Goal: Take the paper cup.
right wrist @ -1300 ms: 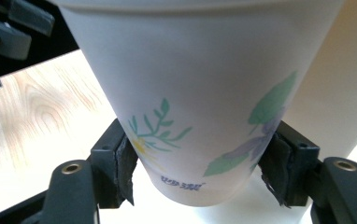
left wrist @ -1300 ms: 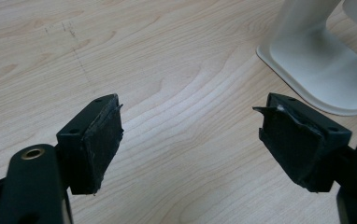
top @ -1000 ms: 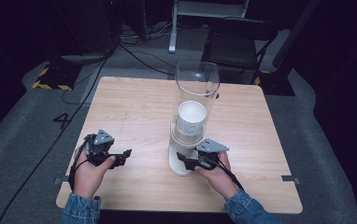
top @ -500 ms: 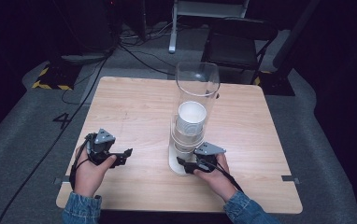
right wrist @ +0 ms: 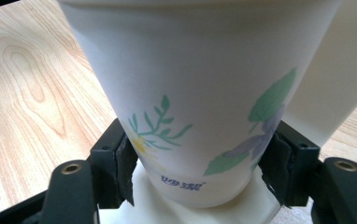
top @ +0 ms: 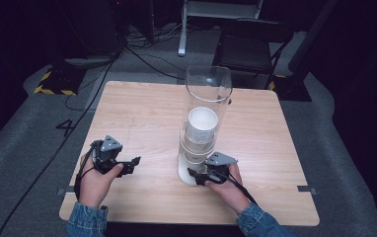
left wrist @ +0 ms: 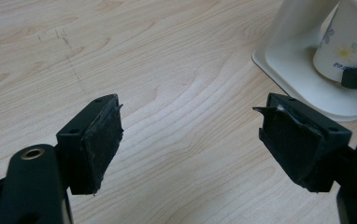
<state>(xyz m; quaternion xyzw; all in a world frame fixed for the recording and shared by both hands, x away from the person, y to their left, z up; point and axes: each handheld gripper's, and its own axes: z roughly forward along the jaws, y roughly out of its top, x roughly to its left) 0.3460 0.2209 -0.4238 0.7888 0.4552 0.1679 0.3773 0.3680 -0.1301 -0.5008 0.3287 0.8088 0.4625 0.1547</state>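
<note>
A tall clear tube [top: 208, 91] stands on a white base [top: 185, 173] near the table's middle front, with a stack of white paper cups [top: 202, 123] inside. The lowest cup [right wrist: 200, 93], printed with flowers and leaves, pokes out at the foot. My right gripper [top: 200, 177] is shut on that cup, and its pads [right wrist: 125, 170] press both sides of it. My left gripper [top: 133, 163] rests at the front left, open with nothing between its pads [left wrist: 103, 135]. Its view takes in the base [left wrist: 303, 79] and the cup [left wrist: 349, 42] at the upper right.
The wooden table [top: 142, 113] is bare to the left of and behind the tube. Behind the table stands a black chair [top: 248, 44], and cables [top: 142, 54] run over the grey floor. Yellow-black tape [top: 53, 89] marks the floor at the left.
My right hand has shifted slightly down and toward me at the foot of the tube. The left gripper has stayed where it was.
</note>
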